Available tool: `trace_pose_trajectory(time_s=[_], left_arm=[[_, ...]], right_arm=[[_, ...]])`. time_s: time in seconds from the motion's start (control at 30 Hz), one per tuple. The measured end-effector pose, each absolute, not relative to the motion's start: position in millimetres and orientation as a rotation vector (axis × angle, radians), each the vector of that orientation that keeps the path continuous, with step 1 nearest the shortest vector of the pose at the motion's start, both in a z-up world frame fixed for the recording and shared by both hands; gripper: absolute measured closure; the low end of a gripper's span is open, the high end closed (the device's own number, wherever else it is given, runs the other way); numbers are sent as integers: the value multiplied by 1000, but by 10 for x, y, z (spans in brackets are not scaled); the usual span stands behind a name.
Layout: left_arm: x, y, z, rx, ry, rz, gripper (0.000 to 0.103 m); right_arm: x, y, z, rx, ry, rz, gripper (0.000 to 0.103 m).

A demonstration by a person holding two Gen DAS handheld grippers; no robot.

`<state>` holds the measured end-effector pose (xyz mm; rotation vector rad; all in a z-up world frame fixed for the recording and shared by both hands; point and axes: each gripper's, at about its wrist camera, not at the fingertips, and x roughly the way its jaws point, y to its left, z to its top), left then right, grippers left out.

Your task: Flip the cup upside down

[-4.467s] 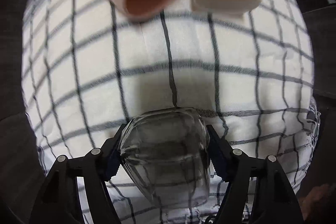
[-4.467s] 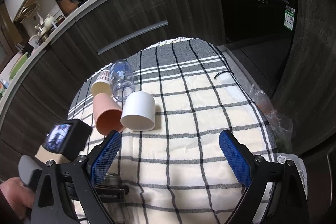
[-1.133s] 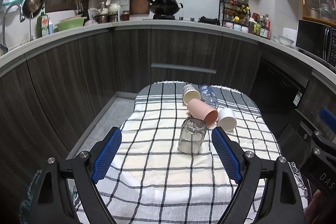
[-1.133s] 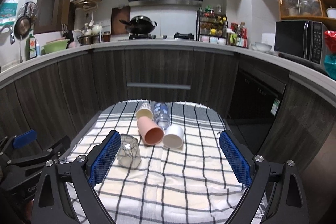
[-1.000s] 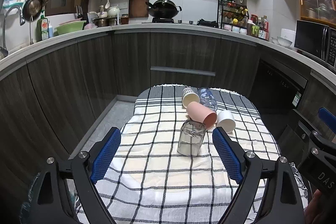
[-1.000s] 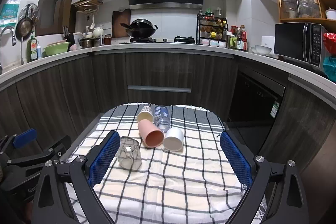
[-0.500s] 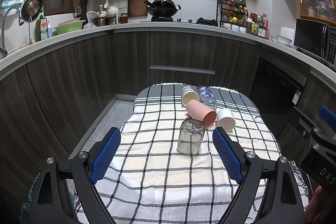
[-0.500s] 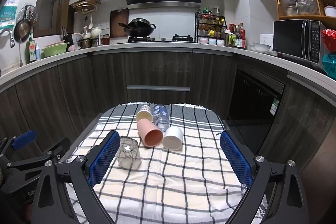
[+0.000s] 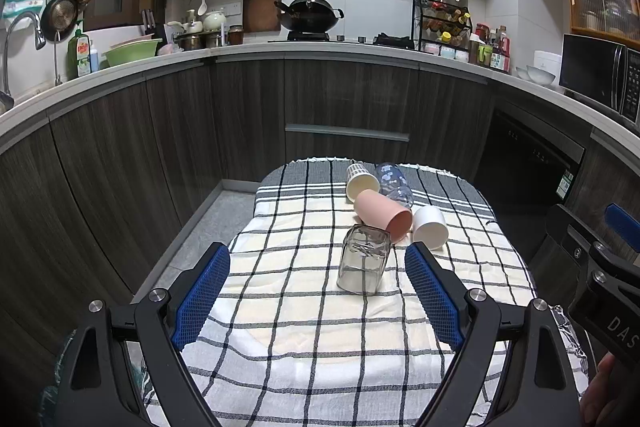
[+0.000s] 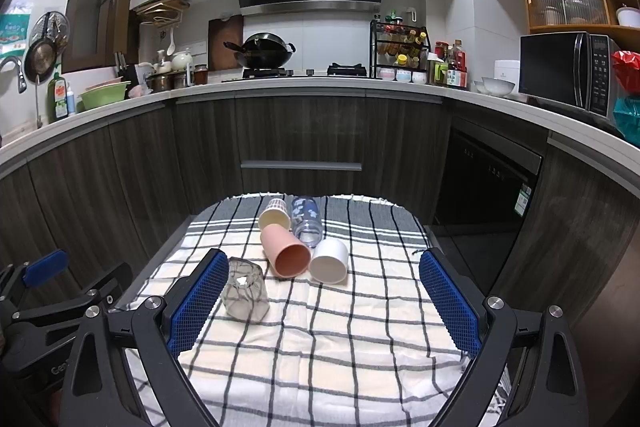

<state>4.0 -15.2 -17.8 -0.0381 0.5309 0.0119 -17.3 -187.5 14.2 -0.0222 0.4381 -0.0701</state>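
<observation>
A clear glass cup point(image 9: 363, 259) stands upside down on the checked cloth point(image 9: 312, 331); it also shows in the right wrist view point(image 10: 245, 288). Behind it lie a pink cup point(image 9: 383, 214), a white cup point(image 9: 429, 227), a cream paper cup point(image 9: 361, 180) and a clear bottle point(image 9: 393, 184), all on their sides. My left gripper point(image 9: 316, 291) is open and empty, held back above the table's near end. My right gripper point(image 10: 320, 301) is open and empty too, at a similar distance.
The cloth-covered table point(image 10: 320, 355) stands in a kitchen, with dark curved cabinets point(image 10: 304, 143) behind it and a dishwasher point(image 10: 488, 179) at the right. The right gripper's body point(image 9: 600, 267) shows at the right edge of the left wrist view.
The left gripper let go of the glass cup, which now stands upside down, and both grippers drew back and rose. Over the last second almost nothing moved.
</observation>
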Motion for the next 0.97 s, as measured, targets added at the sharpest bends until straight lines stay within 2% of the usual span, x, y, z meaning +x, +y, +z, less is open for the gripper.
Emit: trace_pose_trajectory(time_s=[0.67,0.97], left_arm=[[43,-147,-249,-39,542,11,13],[6,-159,-226,-17,528,6,5]], right_arm=[[-163,-1875,119,-19,443,-72,7],[-165,-1869,58,-14,450,-80,7]])
